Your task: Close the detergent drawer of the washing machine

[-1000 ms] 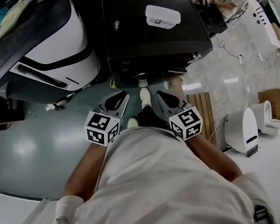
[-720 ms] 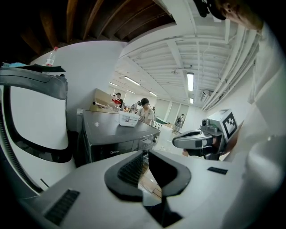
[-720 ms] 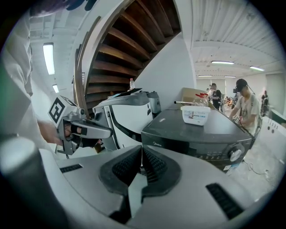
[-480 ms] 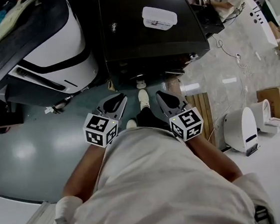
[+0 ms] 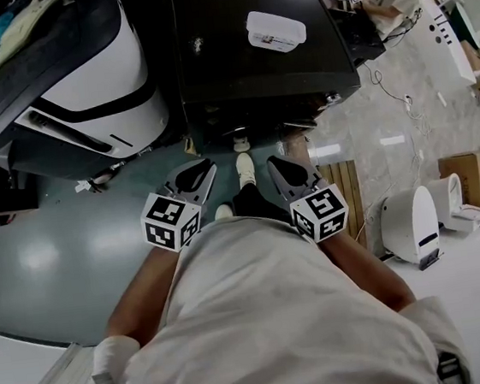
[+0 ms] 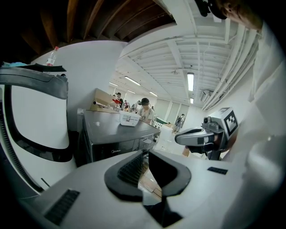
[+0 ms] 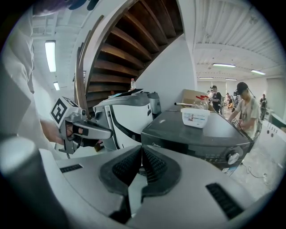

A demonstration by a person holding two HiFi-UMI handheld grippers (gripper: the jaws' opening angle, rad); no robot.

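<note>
You held both grippers just in front of your chest, at the centre of the head view. The left gripper and right gripper each had fingers pressed together, pinching nothing. The dark washing machine filled the upper centre, apart from both, with a white tub on top. Its detergent drawer couldn't be made out on the dark front panel.

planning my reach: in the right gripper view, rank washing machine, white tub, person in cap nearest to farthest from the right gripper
1. washing machine, straight ahead.
2. white tub, on its top.
3. person in cap, far right, behind it.
</note>
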